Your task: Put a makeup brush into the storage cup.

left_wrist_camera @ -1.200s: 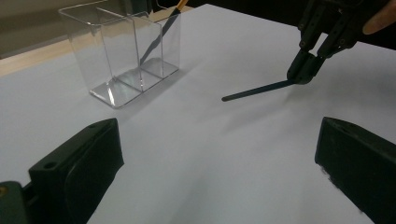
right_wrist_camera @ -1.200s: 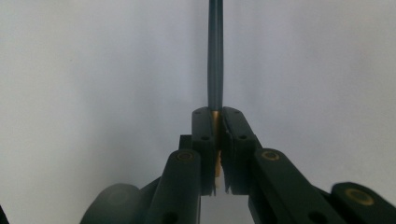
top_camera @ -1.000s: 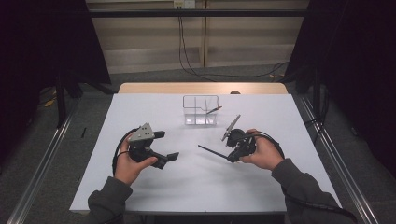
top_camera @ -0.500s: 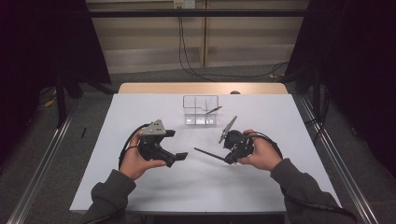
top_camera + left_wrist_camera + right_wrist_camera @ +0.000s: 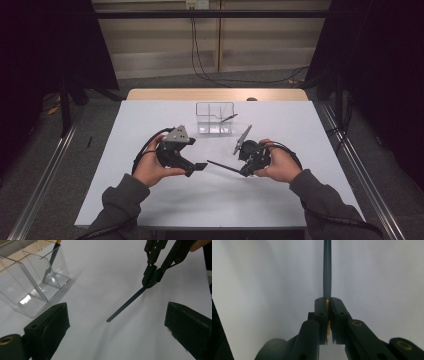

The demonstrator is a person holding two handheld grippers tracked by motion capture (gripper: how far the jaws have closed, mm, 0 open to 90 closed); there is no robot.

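Observation:
A thin dark stick (image 5: pixel 222 166) with a pale wooden butt juts from my right gripper (image 5: pixel 244 172), which is shut on that butt (image 5: pixel 327 301). The shaft (image 5: pixel 327 270) runs straight out ahead over the white table. My left gripper (image 5: pixel 196 154) faces it from the left with its jaws wide apart. They have just been closing a little, and nothing is pressed between the pads (image 5: pixel 116 305). The stick's free tip (image 5: pixel 125 305) points toward that gap from farther off, below the right gripper's tips (image 5: pixel 150 282).
A clear divided box (image 5: pixel 215 131) stands behind both hands at the table's middle, with a second dark stick (image 5: pixel 226 118) leaning in it. In the left gripper view the box (image 5: pixel 32 290) lies at the upper left. The white tabletop (image 5: pixel 150 125) ends at a wooden strip at the back.
My left hand has carried its gripper to the right, toward the stick's tip, and a little up. The right hand and its stick have stayed put.

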